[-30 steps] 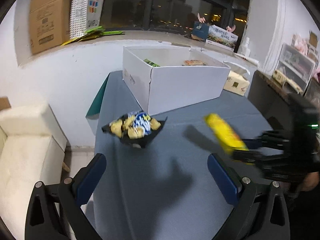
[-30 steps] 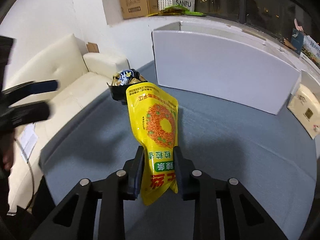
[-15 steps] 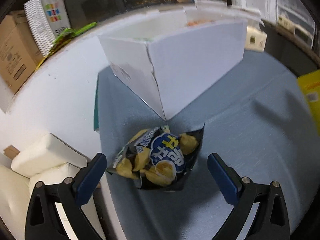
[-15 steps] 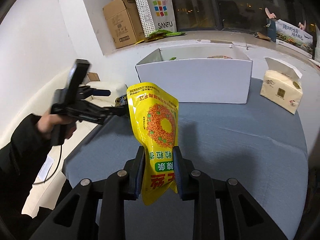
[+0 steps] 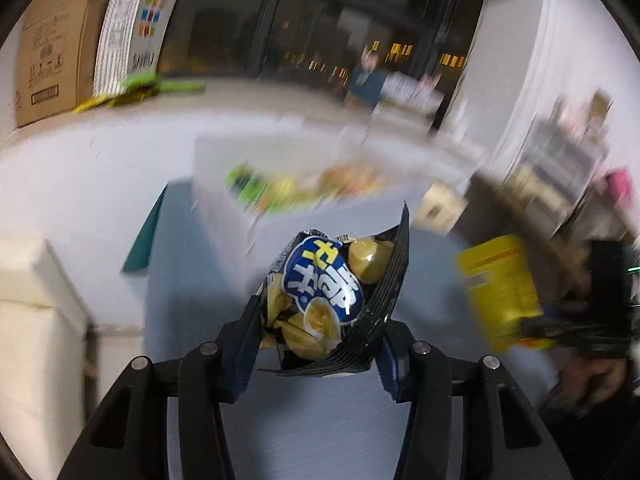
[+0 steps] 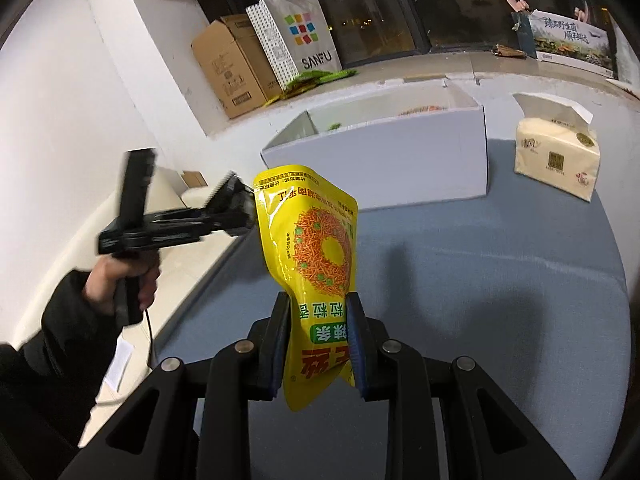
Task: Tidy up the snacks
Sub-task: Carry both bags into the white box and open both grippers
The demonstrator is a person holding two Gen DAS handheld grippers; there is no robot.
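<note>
My left gripper [image 5: 316, 356] is shut on a black and blue chip bag [image 5: 328, 300] and holds it in the air above the blue-grey table [image 5: 320, 432]. My right gripper [image 6: 318, 350] is shut on a yellow snack pouch [image 6: 312, 248], held upright above the table [image 6: 500, 300]. The pouch also shows in the left wrist view [image 5: 500, 292], at the right. The left gripper shows in the right wrist view [image 6: 228, 212], left of the pouch. A white open box [image 6: 400, 160] with several snacks inside stands at the table's far side; it is blurred in the left wrist view [image 5: 280, 200].
A tissue pack [image 6: 556, 156] lies on the table to the right of the box. A cardboard box [image 6: 232, 68] and a SANFU bag [image 6: 296, 36] stand on the sill behind. A cream sofa [image 5: 36, 340] is left of the table.
My left gripper has shut on the chip bag and lifted it off the table. The right gripper has risen with the yellow pouch still in it.
</note>
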